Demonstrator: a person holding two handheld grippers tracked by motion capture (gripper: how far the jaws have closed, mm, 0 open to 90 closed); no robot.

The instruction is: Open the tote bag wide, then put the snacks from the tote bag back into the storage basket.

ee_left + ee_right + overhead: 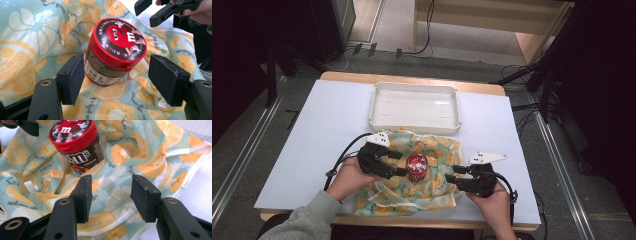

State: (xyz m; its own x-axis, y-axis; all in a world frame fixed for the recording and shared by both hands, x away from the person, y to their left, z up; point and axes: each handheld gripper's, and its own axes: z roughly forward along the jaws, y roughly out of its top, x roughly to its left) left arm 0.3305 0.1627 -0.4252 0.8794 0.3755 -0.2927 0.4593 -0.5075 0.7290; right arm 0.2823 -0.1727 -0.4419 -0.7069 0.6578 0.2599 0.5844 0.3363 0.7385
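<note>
Red-lidded candy jar (pixel 416 167) stood tilted on the fruit-print cloth (pixel 432 192); left tongs (pixel 395 163) straddled it, released, not yet pressing; right tongs (pixel 453 173) waited beside, released, holding nothing.

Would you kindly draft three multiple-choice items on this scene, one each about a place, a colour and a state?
1. Where does the candy jar stand?
A. in the white tray
B. on the fruit-print cloth
C. on the floor

2. What colour is the jar's lid?
A. red
B. blue
C. green

3. How are the left tongs?
A. clamped on the cloth
C. shut with nothing between them
B. open, jar between the pads, right pad clear of it

Answers:
1 B: the fruit-print cloth lies under the jar, and the white tray sits beyond it.
2 A: the left gripper view shows a red lid.
3 B: a gap shows between the jar and the right pad.
</note>
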